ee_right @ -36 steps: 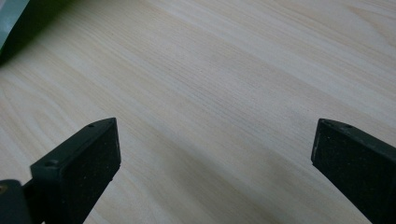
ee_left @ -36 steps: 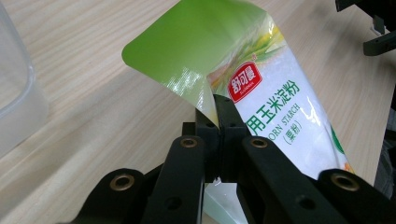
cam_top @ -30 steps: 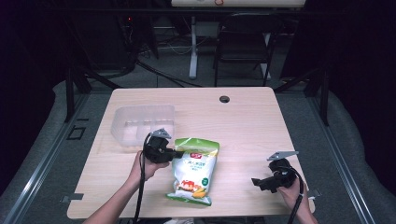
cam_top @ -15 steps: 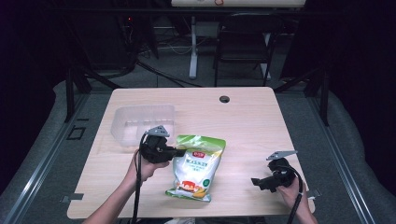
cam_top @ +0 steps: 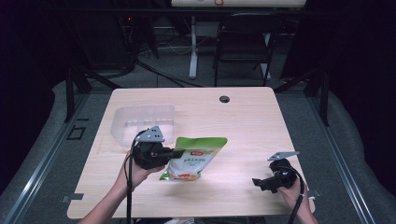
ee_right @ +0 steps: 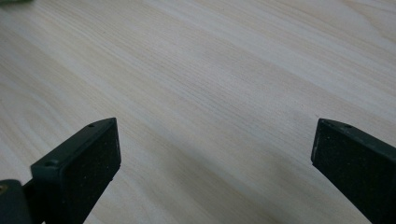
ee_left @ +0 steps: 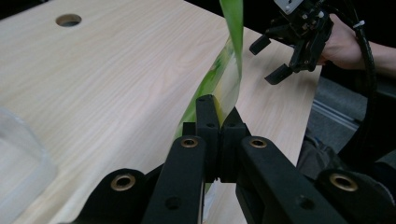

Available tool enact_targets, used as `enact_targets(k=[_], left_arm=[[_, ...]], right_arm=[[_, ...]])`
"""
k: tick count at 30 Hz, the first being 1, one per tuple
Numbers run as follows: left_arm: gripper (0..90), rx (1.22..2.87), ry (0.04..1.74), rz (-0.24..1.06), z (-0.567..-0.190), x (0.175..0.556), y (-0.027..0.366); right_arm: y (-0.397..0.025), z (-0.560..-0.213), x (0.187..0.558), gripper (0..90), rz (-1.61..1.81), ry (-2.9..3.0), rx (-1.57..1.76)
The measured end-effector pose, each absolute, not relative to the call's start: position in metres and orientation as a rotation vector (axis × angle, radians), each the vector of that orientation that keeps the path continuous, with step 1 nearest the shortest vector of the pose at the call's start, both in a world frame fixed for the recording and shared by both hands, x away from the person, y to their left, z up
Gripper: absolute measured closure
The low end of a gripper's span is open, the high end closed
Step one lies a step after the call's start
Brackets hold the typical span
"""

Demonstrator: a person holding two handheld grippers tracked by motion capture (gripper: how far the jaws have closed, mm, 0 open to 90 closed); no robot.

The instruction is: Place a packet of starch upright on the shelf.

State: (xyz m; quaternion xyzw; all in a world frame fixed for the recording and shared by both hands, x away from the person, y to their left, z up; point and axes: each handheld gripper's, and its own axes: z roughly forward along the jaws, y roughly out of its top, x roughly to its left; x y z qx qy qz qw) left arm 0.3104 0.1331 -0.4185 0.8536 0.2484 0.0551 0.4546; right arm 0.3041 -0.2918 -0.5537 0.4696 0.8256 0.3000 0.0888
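Left claw (cam_top: 176,152) is clamped tight on the left edge of the green snack bag (cam_top: 198,156), which sits around tabletop centre, slightly toward 7 o'clock, just off the clear plastic bin (cam_top: 142,122) at 10 o'clock. In the left gripper view the jaws meet on the bag's thin side seam (ee_left: 223,100) and the film rises edge-on, so I read the bag as partly lifted, lower end near or on the wood; can't tell which.

Right claw (cam_top: 264,181) is spread wide, idle over bare tabletop (ee_right: 224,70) at 4 o'clock, well apart from the bag.

Handling, my judgement: light, puffy, glossy film. Soft body, it will sag and swing from a single edge grip. Contents probably brittle, so no squeezing the middle. Film is slippery; the flat crimped seam is the only stiff place to hold. Current grip on the side seam looks OK but shallow. If it droops, I'd bring the right claw to the opposite seam or the top crimp at 12 o'clock.
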Motion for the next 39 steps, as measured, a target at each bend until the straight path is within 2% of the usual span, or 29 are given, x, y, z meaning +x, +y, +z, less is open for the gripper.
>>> enact_targets(k=[16,39], left_arm=[[90.0,2.129,0.647,0.215,-0.398,0.312,0.155],[90.0,2.066,0.814,0.351,-0.383,0.302,0.231]], right_arm=[[-0.292,-0.553,0.304,1.0,0.896,2.450,1.393],[-0.292,-0.555,0.306,1.0,0.885,2.451,1.402]])
